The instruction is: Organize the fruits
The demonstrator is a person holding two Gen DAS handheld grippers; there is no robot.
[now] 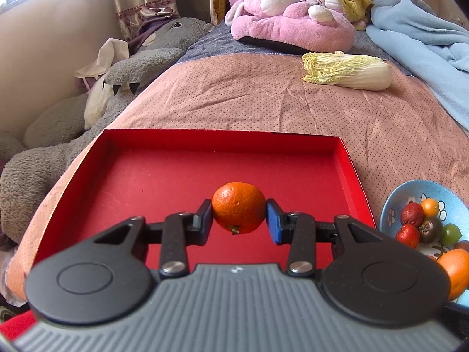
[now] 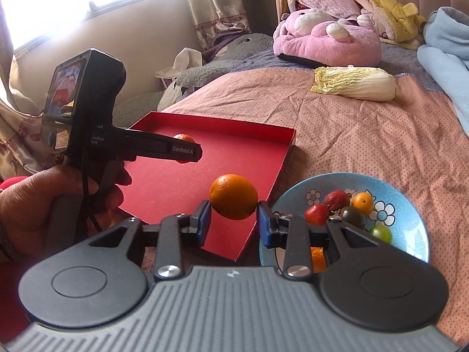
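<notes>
Red tray [image 1: 348, 170] lies empty; each claw, left [image 1: 239, 218] and right [image 2: 233, 220], grips an orange. Lower both gently, well apart, then release so neither rolls.

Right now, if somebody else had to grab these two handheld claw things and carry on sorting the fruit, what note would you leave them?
Left gripper: jaws shut on an orange, held above the red tray.
Right gripper: jaws shut on a second orange, over the tray's near corner, beside the blue bowl.
Done: two oranges are out of the bowl and in the jaws; nothing lies in the tray yet.
Left: set both oranges in the tray, then deal with what remains in the bowl: small red, orange, dark and green fruits and another orange.
</notes>
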